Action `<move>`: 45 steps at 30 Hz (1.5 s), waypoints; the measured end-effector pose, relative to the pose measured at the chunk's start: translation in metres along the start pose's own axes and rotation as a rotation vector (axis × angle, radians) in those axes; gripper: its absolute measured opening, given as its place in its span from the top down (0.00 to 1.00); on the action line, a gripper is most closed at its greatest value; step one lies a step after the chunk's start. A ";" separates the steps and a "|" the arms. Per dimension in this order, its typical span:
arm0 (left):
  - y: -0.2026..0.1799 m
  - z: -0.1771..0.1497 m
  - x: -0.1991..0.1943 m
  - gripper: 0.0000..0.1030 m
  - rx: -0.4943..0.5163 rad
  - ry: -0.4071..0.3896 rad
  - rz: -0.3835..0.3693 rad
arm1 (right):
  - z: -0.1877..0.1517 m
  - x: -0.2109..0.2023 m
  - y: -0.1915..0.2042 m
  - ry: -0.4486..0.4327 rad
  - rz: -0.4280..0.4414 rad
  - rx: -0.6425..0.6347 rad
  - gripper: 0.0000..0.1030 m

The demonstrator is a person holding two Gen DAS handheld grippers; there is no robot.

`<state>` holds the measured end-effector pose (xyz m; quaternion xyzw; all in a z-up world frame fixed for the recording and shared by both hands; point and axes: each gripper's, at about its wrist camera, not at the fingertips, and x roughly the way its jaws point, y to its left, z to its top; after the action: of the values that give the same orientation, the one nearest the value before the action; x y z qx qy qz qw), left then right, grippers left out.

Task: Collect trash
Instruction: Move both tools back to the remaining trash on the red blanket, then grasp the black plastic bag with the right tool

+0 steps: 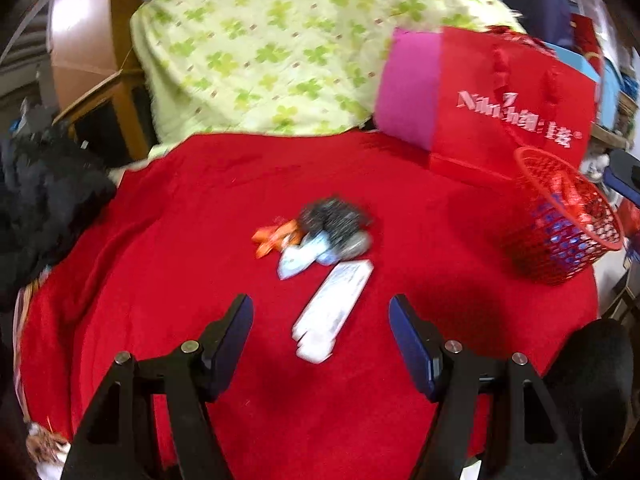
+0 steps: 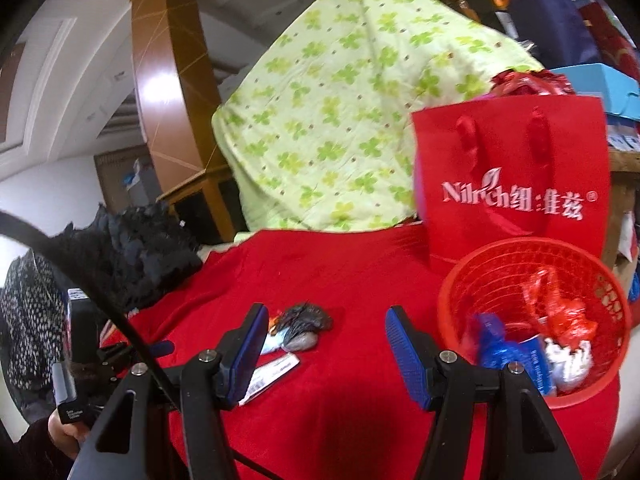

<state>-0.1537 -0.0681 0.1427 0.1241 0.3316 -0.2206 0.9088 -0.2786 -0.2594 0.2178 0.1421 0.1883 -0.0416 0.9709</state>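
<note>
A small heap of trash lies mid-cloth on the red tablecloth point(image 1: 200, 208): a crumpled black bag point(image 1: 334, 216), an orange wrapper point(image 1: 276, 238) and a pale blue wrapper point(image 1: 298, 258). A long white wrapper point(image 1: 332, 308) lies just in front of the heap. My left gripper point(image 1: 320, 300) hovers above that wrapper, open and holding nothing. My right gripper point(image 2: 327, 314) is open and empty too, with the black bag point(image 2: 306, 316) beyond its left finger and the white wrapper point(image 2: 276, 372) partly hidden behind that finger. The red mesh basket point(image 2: 520, 246) to the right holds red, blue and white scraps.
A red paper gift bag point(image 1: 512, 108) stands behind the basket point(image 1: 560, 220), a pink panel on its left side. A green clover-print quilt point(image 1: 272, 48) is piled at the back. Dark clothing point(image 2: 132, 248) lies at the left edge. A hand point(image 2: 64, 428) grips a handle at the lower left.
</note>
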 end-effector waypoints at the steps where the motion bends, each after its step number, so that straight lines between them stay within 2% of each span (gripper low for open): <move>1: 0.009 -0.005 0.003 0.31 -0.018 0.012 0.006 | -0.002 0.006 0.003 0.015 0.006 -0.005 0.36; 7: 0.044 -0.028 0.020 0.31 -0.099 0.062 0.028 | -0.012 0.053 0.017 0.141 0.039 0.001 0.36; 16: 0.070 -0.044 0.044 0.31 -0.165 0.105 0.013 | -0.020 0.139 0.038 0.295 0.068 -0.032 0.36; 25: 0.082 -0.051 0.060 0.31 -0.187 0.124 -0.028 | -0.012 0.247 0.048 0.369 0.040 -0.123 0.36; 31: 0.088 -0.053 0.072 0.31 -0.188 0.139 -0.056 | -0.009 0.326 0.045 0.433 0.015 -0.121 0.36; 36: 0.087 -0.051 0.083 0.31 -0.171 0.146 -0.078 | -0.025 0.382 0.040 0.558 0.013 -0.148 0.36; 37: 0.086 -0.050 0.085 0.31 -0.167 0.145 -0.085 | -0.029 0.386 0.037 0.583 0.026 -0.140 0.39; 38: 0.086 -0.050 0.087 0.31 -0.165 0.144 -0.090 | -0.033 0.388 0.034 0.601 0.039 -0.123 0.53; 39: 0.086 -0.048 0.088 0.31 -0.162 0.142 -0.098 | -0.035 0.386 0.030 0.607 0.055 -0.100 0.59; 45: 0.078 -0.040 0.097 0.31 -0.151 0.143 -0.141 | -0.027 0.331 0.010 0.513 0.137 0.012 0.61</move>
<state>-0.0718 -0.0164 0.0544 0.0472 0.4190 -0.2489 0.8719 0.0195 -0.2514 0.0713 0.1664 0.4180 0.0607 0.8910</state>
